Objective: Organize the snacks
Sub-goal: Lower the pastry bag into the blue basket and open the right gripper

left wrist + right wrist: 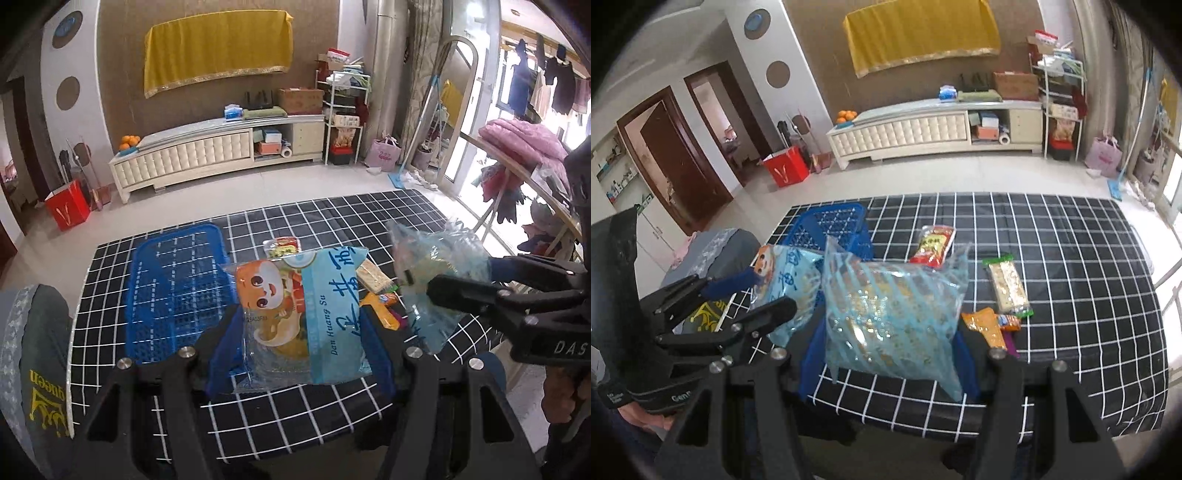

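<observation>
Cat-print snack bag (295, 317) clamped in left hand-held gripper (299, 354), striped bag (890, 317) in right hand-held gripper (886, 354).

Both snack bags (295, 317) (894, 317) are glossy, crinkled plastic film; the blue basket (173, 280) is perforated hard plastic; the checked tablecloth (1052, 251) looks smooth, faintly shiny.
</observation>
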`<state>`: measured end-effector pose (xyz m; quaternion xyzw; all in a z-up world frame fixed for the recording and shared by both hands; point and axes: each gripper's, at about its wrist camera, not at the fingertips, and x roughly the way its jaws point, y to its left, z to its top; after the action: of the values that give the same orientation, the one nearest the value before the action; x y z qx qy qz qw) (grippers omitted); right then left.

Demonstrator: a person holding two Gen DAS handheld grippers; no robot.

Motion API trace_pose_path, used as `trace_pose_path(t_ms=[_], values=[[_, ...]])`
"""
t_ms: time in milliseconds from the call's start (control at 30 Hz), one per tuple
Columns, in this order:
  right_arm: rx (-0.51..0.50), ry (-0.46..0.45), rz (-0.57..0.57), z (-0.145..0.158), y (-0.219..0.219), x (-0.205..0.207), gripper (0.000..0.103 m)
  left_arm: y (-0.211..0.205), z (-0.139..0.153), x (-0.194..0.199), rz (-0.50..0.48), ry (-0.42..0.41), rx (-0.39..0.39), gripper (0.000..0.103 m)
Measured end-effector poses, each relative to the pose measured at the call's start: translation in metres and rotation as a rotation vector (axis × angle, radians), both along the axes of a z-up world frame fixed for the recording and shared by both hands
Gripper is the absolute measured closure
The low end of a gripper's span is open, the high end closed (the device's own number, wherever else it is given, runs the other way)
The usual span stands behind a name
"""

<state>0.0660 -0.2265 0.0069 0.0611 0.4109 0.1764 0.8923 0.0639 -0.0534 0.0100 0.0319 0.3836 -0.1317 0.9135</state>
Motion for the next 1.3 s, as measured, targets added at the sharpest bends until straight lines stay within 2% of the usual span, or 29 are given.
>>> trace_pose_path(t_ms=[200, 433, 700, 900, 1033, 1300], values=[[0.0, -0.032, 0.028, 0.012, 0.024, 0.005, 0.038, 0.033, 0.014, 0.005, 0.033, -0.035, 0.003, 0.042], [0.001, -0.049, 0.094, 0.02, 0.061, 0.039, 0.038, 0.081, 0.023, 0.023, 0.099, -0.045, 0.013, 0.042], [-0.022, -0.015, 0.163, 0.003, 0.107, 0.08, 0.038, 0.132, 0.015, 0.057, 0.169, -0.014, 0.03, 0.042], [-0.025, 0.018, 0.172, -0.017, 0.131, 0.104, 0.038, 0.162, -0.009, 0.094, 0.178, 0.045, -0.012, 0.042], [-0.039, 0.056, 0.178, -0.037, 0.144, 0.124, 0.038, 0.173, -0.039, 0.132, 0.187, 0.131, -0.036, 0.042], [-0.069, 0.121, 0.159, -0.068, 0.144, 0.149, 0.038, 0.167, -0.091, 0.176, 0.166, 0.229, -0.021, 0.041]])
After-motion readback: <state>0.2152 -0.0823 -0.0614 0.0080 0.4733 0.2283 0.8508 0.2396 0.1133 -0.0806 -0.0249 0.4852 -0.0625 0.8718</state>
